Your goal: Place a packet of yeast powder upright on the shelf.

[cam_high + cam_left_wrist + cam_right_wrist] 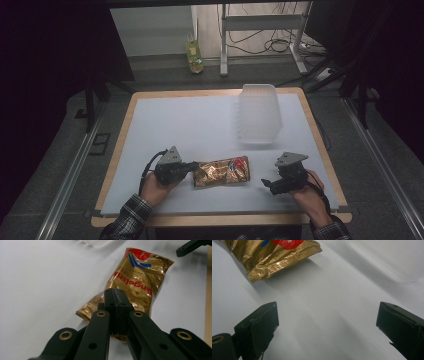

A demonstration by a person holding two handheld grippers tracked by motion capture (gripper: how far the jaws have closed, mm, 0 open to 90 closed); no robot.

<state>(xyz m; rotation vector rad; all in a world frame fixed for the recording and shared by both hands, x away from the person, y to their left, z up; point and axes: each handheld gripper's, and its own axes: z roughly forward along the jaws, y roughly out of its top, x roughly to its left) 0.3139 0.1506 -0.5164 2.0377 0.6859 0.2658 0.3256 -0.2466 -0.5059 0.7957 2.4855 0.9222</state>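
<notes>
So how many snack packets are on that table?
1. A gold snack packet lies near the front of the table, between the two grippers; the left gripper is shut on its end. The clear container farther back looks empty.

Plaid sleeves point(131, 216), black hand-held grippers point(186, 167)

I see open table point(165, 125) left and centre. Only the plastic container point(258, 114) blocks the far right; the snack bag point(221, 171) lies near.

A clear plastic container point(258, 114) rests upside down on the white surface point(190, 125), toward its far right. A yellow bottle point(193, 54) stands on the floor beyond.
</notes>
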